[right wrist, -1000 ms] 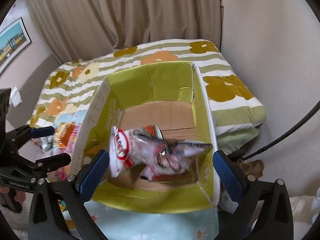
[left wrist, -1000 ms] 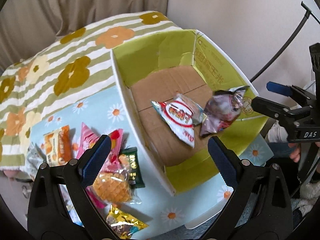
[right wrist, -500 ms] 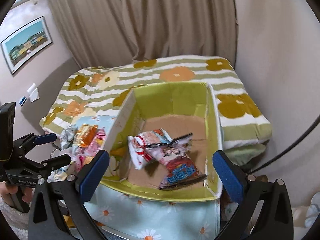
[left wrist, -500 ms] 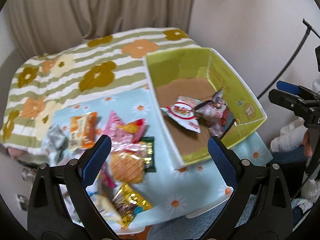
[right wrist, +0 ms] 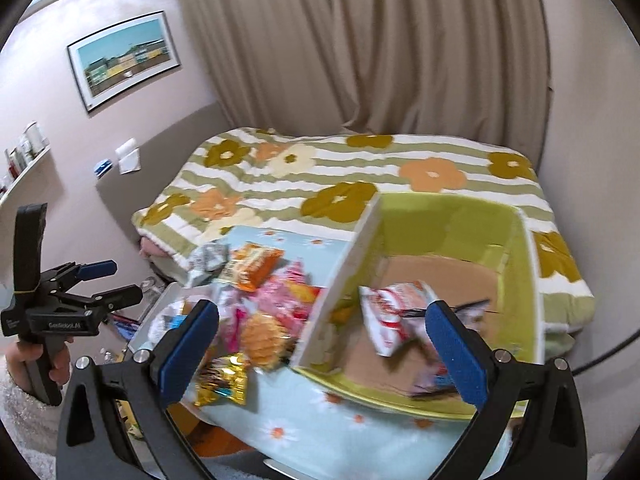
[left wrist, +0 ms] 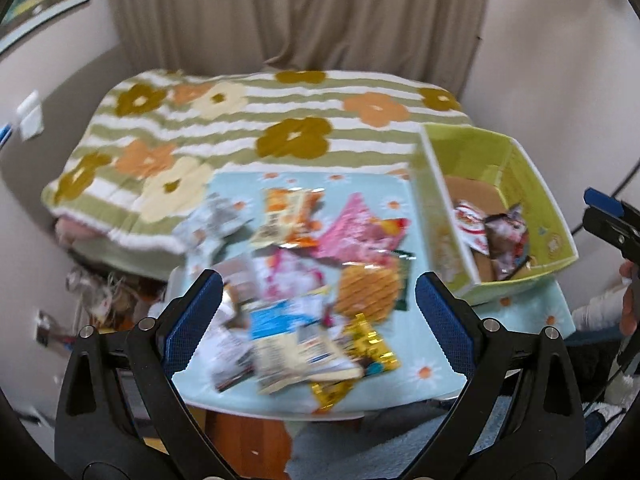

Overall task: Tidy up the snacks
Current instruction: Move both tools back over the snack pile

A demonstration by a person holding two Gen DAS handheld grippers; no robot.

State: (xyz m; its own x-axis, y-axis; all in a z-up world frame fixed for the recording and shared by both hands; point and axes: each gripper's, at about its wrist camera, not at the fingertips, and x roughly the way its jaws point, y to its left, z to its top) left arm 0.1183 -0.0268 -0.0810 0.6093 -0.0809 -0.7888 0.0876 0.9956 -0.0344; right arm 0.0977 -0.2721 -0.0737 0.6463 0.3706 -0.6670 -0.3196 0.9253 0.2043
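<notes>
A green cardboard box (left wrist: 532, 184) (right wrist: 524, 280) stands on the right of a light blue daisy cloth (left wrist: 432, 364). In it lie a white-and-red packet (right wrist: 386, 320) (left wrist: 472, 226) and a dark packet (left wrist: 508, 236). Left of the box lies a pile of snacks: an orange packet (left wrist: 288, 216), a pink packet (left wrist: 356, 228), a round waffle snack (left wrist: 366, 292) and a gold packet (right wrist: 222, 376). My left gripper (left wrist: 318, 316) is open and empty, above the pile. My right gripper (right wrist: 320, 340) is open and empty, above the box's near left wall.
Behind the cloth lies a striped flower blanket (left wrist: 248, 120) on a bed. Curtains (right wrist: 360, 48) hang at the back. A framed picture (right wrist: 124, 58) and a shelf (right wrist: 24, 168) are on the left wall. Clutter lies on the floor left of the table (left wrist: 100, 292).
Both grippers have pulled back and swung left from the box. The dark packet that my right gripper was over now lies in the box. The left view now centres on the pile.
</notes>
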